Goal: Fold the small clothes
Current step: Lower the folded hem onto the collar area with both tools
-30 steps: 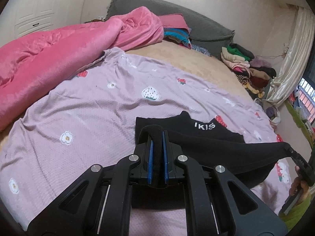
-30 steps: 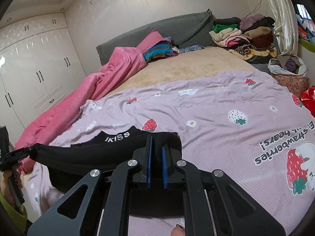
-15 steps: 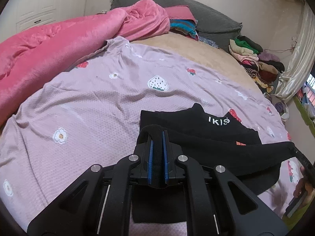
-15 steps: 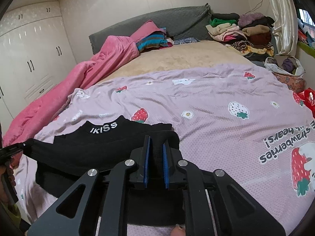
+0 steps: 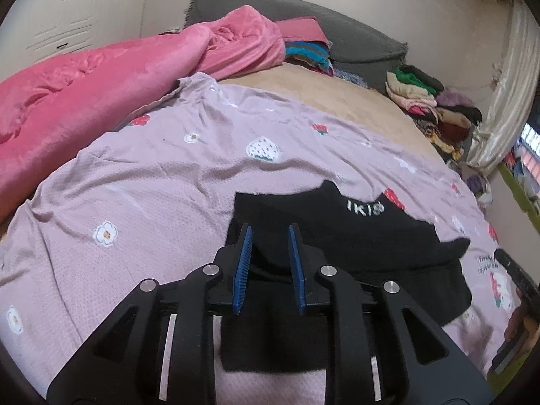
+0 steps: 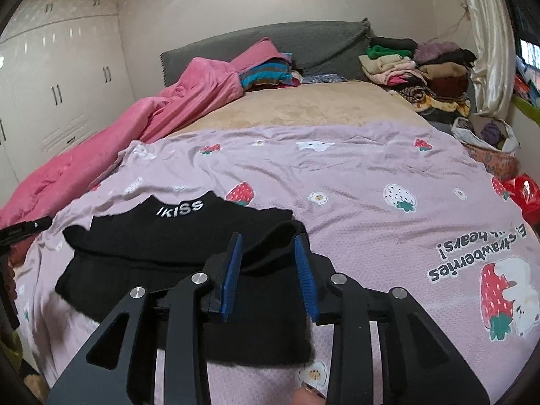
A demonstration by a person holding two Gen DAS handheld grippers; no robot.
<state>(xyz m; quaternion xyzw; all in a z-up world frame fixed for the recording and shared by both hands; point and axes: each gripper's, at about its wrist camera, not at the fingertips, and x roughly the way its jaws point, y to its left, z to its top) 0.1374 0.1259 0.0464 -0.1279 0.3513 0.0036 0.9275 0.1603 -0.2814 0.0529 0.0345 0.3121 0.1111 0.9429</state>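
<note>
Cream panelled wardrobe (image 6: 57,101) along the left wall; grey upholstered headboard (image 6: 303,47); pale satin curtain (image 6: 486,44) beside the bright window (image 6: 528,54).

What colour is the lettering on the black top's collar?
White lettering on the black top, clearest in the right wrist view.

Soft indoor light, window (image 6: 526,54) glare, fisheye-warped dark corners, slight blur

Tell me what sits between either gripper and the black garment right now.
Nothing visible. The left gripper and right gripper are both open directly over the black garment, which lies on the lilac strawberry sheet with its fabric showing between the blue pads.
</note>
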